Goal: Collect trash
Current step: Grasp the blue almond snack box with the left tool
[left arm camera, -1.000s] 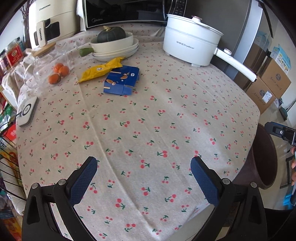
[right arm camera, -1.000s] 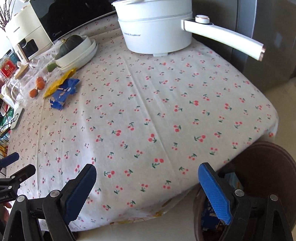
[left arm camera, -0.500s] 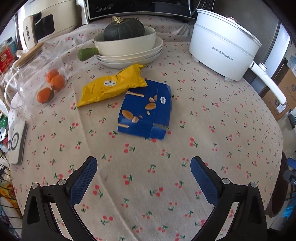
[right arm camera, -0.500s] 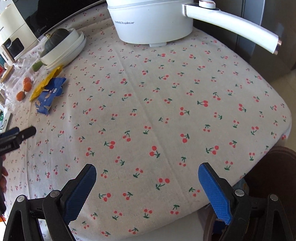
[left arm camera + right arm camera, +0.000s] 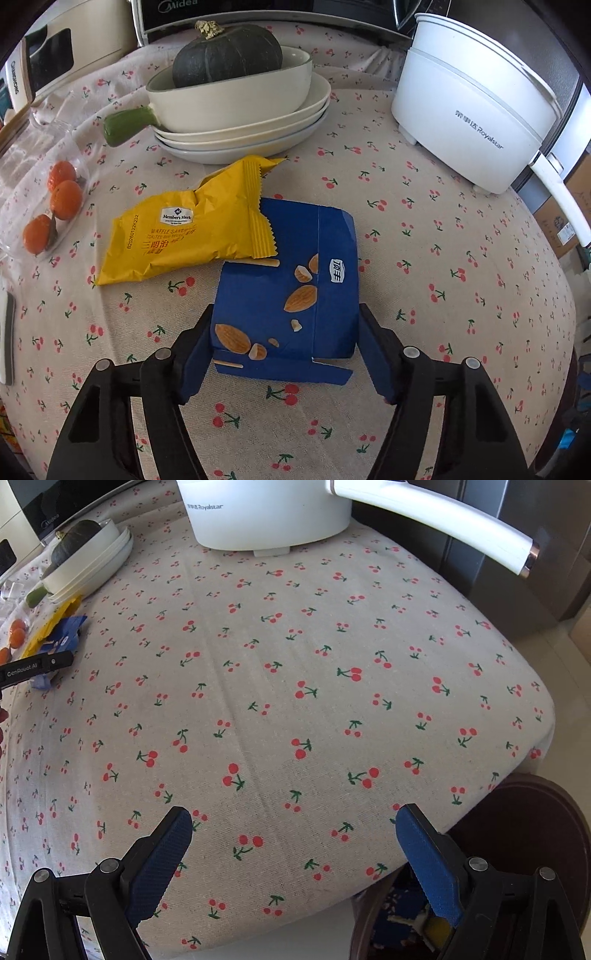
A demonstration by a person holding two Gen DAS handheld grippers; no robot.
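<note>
A flattened blue almond box (image 5: 291,291) lies on the cherry-print tablecloth (image 5: 424,258). A yellow waffle-sandwich wrapper (image 5: 188,236) lies beside it at the left, its edge overlapping the box. My left gripper (image 5: 284,354) is open with its jaws on either side of the box's near end. My right gripper (image 5: 293,853) is open and empty over the table's near right edge. The box (image 5: 64,635) and wrapper (image 5: 48,626) show small at far left in the right wrist view. A dark brown bin (image 5: 535,849) stands below the table edge with trash inside.
A stack of white plates (image 5: 258,122) with a dish holding a dark green squash (image 5: 225,55) sits behind the wrapper. A white electric pot (image 5: 476,110) with a long handle (image 5: 443,524) stands at the right. Bagged oranges (image 5: 55,206) lie at the left.
My left gripper has moved forward across the table to the blue box, and its jaws have narrowed around the box's near end. My right gripper has shifted slightly forward.
</note>
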